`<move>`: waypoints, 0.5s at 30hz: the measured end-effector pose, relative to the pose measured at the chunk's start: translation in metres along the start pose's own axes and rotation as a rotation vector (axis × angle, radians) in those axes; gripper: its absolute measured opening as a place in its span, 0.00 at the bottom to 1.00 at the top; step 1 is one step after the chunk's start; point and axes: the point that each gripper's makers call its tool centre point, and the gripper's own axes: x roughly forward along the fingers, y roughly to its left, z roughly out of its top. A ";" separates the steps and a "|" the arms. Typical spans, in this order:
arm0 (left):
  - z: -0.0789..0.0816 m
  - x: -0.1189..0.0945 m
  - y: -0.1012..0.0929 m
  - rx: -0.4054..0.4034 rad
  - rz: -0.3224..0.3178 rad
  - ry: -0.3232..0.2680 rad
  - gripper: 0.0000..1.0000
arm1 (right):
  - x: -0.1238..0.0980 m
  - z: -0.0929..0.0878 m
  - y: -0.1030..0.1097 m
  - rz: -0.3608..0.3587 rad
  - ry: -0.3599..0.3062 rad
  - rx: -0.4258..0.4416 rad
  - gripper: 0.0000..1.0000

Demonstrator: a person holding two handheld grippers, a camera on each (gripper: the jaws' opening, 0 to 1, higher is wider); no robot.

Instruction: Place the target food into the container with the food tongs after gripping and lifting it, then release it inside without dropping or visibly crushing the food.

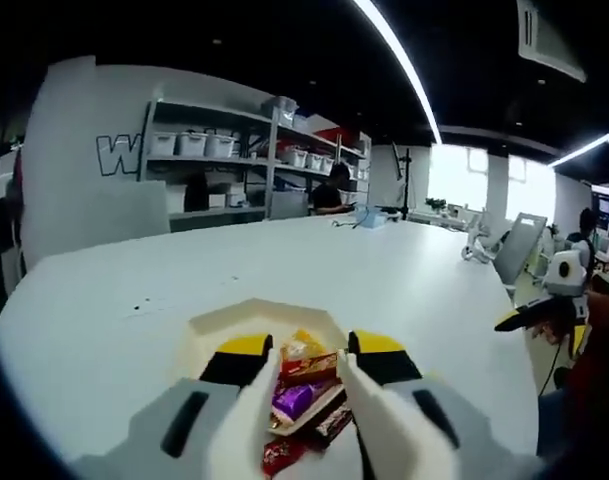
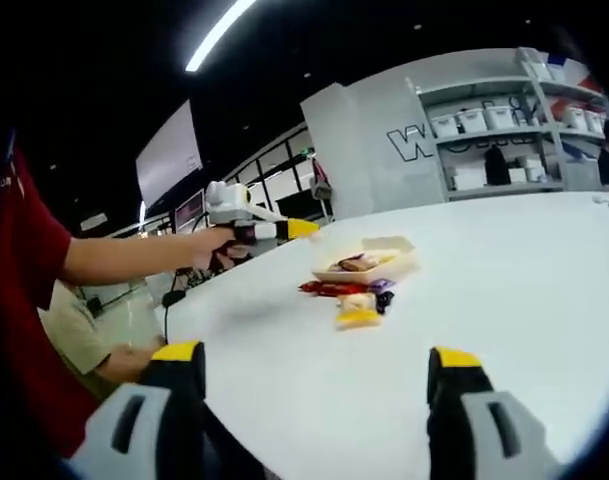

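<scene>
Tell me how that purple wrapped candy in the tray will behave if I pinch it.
The purple wrapped candy looks small, so probably light. Its glossy wrapper may slip and crinkle between the jaws. It sits among other sweets in the tray, so neighbours could shift.

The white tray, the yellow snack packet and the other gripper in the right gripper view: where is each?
White tray (image 2: 396,250): right gripper view, its raised back wall.
Yellow snack packet (image 2: 357,317): right gripper view, its middle.
Left gripper (image 2: 306,229): right gripper view, its yellow tips.
</scene>
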 end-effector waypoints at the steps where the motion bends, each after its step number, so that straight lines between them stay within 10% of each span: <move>1: -0.001 0.001 -0.005 0.005 -0.008 0.003 0.29 | 0.000 0.000 0.001 0.001 0.000 -0.002 0.91; 15: 0.005 -0.001 -0.016 0.026 -0.002 -0.031 0.28 | -0.006 0.002 0.004 0.002 -0.009 -0.008 0.91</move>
